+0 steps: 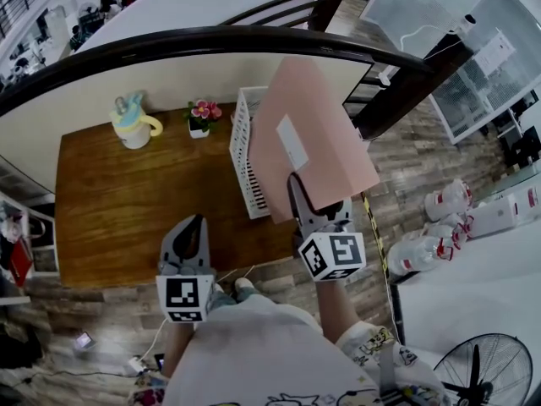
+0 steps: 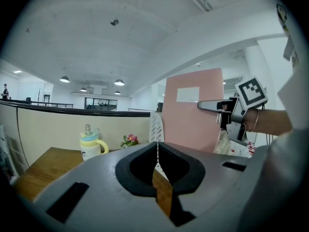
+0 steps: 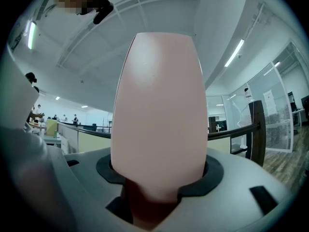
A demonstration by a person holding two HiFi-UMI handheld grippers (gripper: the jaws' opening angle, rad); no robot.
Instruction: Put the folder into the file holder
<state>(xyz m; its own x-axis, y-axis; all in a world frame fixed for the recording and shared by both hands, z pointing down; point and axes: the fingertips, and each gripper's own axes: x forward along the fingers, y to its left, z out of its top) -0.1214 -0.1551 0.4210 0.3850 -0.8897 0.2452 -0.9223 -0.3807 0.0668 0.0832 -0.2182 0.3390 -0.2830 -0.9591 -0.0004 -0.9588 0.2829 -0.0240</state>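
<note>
Right tongs (image 1: 297, 186) pinch thin pink flat folder (image 1: 325, 142) by its lower edge | left tongs (image 2: 157, 151) pressed together, empty | judged light, bendy, slick: grip edge-middle firmly

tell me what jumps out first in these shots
The pink folder, clamped in the right tool, is held up tilted by the white file holder on the wooden table. The left tool hangs shut and empty near the table's front edge; a yellow-handled cup and flowerpot sit at the back.

The grey left tool (image 1: 195, 223) and right tool (image 1: 297, 191) are each fitted with a black-and-white marker cube (image 1: 334, 256); a white printed T-shirt (image 1: 254, 345) is worn.
</note>
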